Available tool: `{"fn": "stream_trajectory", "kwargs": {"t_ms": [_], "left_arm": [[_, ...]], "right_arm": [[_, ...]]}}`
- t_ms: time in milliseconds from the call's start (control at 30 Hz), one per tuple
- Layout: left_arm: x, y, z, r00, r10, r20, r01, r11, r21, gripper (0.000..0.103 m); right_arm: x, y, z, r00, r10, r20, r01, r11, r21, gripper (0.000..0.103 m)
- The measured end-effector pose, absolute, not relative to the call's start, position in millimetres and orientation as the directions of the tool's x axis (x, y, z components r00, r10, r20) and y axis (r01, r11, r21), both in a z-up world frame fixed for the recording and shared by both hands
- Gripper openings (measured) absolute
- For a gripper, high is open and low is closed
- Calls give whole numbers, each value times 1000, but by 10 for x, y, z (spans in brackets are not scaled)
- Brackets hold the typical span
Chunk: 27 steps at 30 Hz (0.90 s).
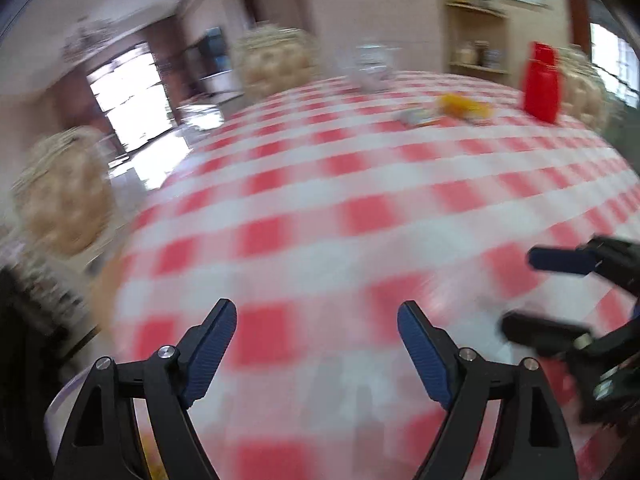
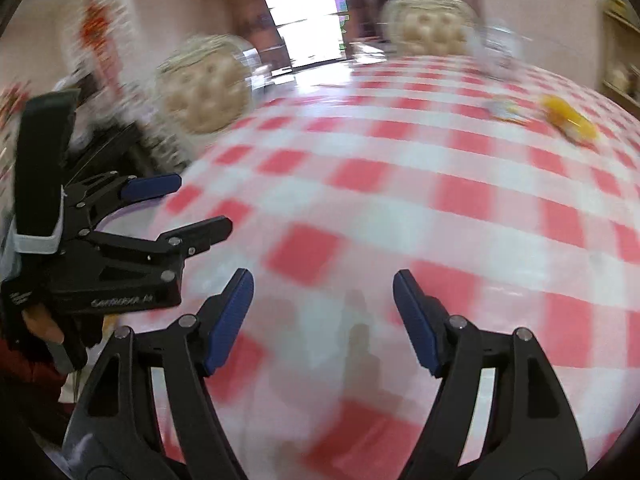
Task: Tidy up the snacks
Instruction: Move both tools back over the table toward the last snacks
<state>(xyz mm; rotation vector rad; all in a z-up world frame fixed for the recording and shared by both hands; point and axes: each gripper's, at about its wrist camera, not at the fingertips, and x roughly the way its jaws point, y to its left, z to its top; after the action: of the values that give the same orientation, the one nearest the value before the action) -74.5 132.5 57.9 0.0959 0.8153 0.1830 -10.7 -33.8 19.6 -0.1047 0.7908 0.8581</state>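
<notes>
Left wrist view: both the left claw (image 1: 317, 322) and right claw (image 2: 323, 294) are held wide open and empty above the checked table (image 1: 320, 216). A reach appears to be under way; the snacks (image 1: 460, 109) lie well apart at the far side, so an approach is called for next.

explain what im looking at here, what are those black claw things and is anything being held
The claws are hand-held grippers, one in each of a person's hands, each with a camera looking out along its two fingers. One picture is from the left gripper, the other from the right gripper; each also sees the other at its edge. Both are open and hold nothing. Below is a table with a red and white checked tablecloth. At the far side lie a yellow snack packet and a smaller packet, with a red bottle beside them. Everything is blurred.
</notes>
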Motion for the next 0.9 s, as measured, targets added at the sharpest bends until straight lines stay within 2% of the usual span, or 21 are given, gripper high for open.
{"fn": "stream_trajectory", "kwargs": {"t_ms": [100,167,333,467,667,900], "left_arm": [[-98,944,609,704,104,-702,-37,993,109,84],[449,728,600,712,56,-700,-16,998,64,84],[1288,511,439,712,-7,-702,-88,991,-100,84],[1401,568,239,722,-125,-681,-124,944,-306,84],[1431,639,164,733,-231,-639,-41,924,-381,84],[1460,653,125,714,-282,-641,-30,902,-430,84]], "right_arm": [[212,-733,194,461,593,-660,-612,751,248,75],[416,-962,209,510,541,-668,-546,804,235,82],[1003,-1412,208,598,401,-694,-427,892,148,88],[1797,-1677,266,624,337,-705,-381,919,102,88],[3130,-1449,383,646,321,-692,-397,916,55,89],[4024,-874,125,560,308,-769,-465,885,16,89]]}}
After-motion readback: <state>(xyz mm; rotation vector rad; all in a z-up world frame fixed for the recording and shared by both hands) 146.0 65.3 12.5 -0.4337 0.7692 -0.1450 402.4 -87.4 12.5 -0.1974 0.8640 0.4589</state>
